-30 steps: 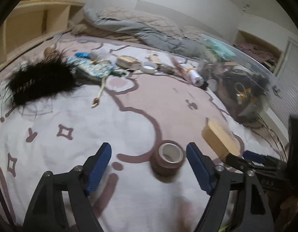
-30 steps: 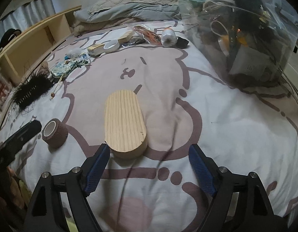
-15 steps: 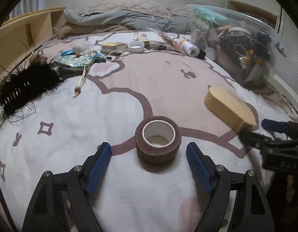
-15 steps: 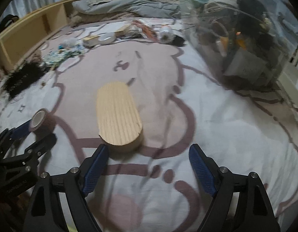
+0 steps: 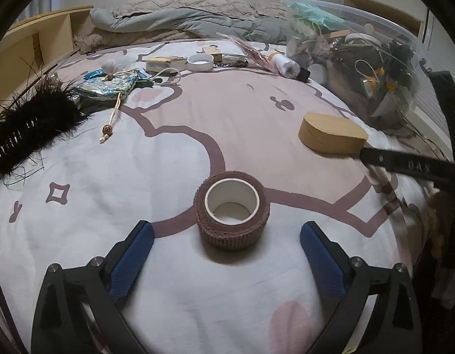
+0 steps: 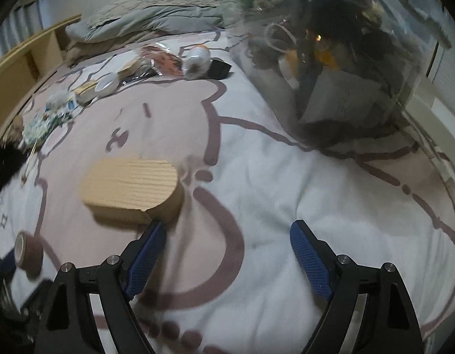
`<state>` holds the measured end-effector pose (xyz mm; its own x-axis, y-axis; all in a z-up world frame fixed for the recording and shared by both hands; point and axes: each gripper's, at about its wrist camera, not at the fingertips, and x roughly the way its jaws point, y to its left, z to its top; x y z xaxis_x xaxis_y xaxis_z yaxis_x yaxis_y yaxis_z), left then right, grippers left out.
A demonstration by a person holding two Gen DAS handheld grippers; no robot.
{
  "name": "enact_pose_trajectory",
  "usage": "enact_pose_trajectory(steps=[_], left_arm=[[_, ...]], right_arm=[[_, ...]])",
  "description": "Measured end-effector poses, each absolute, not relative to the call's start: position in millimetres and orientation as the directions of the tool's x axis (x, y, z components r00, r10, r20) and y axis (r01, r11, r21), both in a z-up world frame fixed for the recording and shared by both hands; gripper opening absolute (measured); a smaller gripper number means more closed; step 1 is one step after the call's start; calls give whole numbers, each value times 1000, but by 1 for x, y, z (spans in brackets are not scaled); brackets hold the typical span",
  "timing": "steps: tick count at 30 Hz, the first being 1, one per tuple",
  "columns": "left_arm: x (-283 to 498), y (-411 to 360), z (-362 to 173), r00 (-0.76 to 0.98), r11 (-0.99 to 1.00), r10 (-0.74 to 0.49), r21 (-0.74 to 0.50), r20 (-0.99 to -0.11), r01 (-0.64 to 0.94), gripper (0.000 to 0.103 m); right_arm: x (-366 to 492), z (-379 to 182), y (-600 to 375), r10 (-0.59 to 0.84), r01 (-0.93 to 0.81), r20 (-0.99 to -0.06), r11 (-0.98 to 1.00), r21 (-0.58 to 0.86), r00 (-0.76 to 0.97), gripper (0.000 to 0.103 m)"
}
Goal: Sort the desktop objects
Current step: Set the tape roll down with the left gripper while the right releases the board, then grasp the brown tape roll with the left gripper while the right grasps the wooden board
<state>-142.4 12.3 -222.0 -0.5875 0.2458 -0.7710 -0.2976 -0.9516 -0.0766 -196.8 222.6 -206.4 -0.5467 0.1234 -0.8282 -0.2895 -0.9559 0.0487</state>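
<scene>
A brown roll of bandage tape (image 5: pixel 231 211) with a white core stands on the bedspread just ahead of my open left gripper (image 5: pixel 226 243), between its jaws' line but untouched. It also shows small in the right wrist view (image 6: pixel 26 249). An oval wooden block (image 6: pixel 133 190) lies flat ahead-left of my open, empty right gripper (image 6: pixel 227 249); the left blue pad (image 6: pixel 149 250) is close to its near end. The block also shows in the left wrist view (image 5: pixel 330 137), with the right gripper's black finger (image 5: pixel 404 163) by it.
A clear plastic bin (image 6: pixel 339 67) full of items stands at the right. Farther up the bed lie a black feather piece (image 5: pixel 29 126), a patterned pouch (image 5: pixel 109 85), a white tape ring (image 5: pixel 200 62), a white bottle (image 5: pixel 285 66) and small boxes. Bedding (image 5: pixel 183 20) is heaped at the back.
My left gripper has come closer to the brown roll, which now sits larger and centred. My right gripper has swung right, so the wooden block now lies to its left.
</scene>
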Motion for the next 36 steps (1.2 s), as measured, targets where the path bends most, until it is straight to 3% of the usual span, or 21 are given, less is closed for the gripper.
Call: enact_pose_trajectory(steps=[3, 6, 11, 14, 19, 23, 25, 30, 36], left_arm=[[-142, 12, -222, -586, -949, 251, -77, -771, -305, 102], [-141, 10, -221, -584, -947, 266, -93, -767, -309, 102], [-140, 6, -217, -598, -946, 283, -117, -750, -302, 101], [-139, 3, -215, -615, -952, 276, -120, -739, -283, 93], [-139, -4, -210, -644, -955, 281, -140, -712, -261, 69], [-134, 5, -207, -652, -945, 295, -113, -699, -307, 57], [-132, 10, -207, -649, -940, 294, -91, -701, -328, 46], [-132, 9, -207, -651, -940, 295, -91, -700, -328, 43], [-130, 10, -207, -663, -945, 279, -77, -695, -317, 43]], right_arm=[[-202, -208, 229, 138, -303, -825, -952, 41, -547, 88], [-209, -215, 235, 165, -318, -826, -948, 19, -540, 102], [-206, -218, 230, 209, -333, -811, -943, -19, -546, 103], [-203, -218, 229, 224, -342, -804, -939, -27, -550, 103], [-203, -219, 226, 250, -355, -797, -934, -48, -551, 103], [-204, -220, 228, 236, -354, -800, -935, -31, -552, 103], [-202, -219, 230, 221, -347, -804, -938, -20, -552, 103], [-192, -214, 218, 182, -311, -806, -950, 3, -563, 103], [-188, -204, 177, 34, -111, -784, -993, 45, -620, 103]])
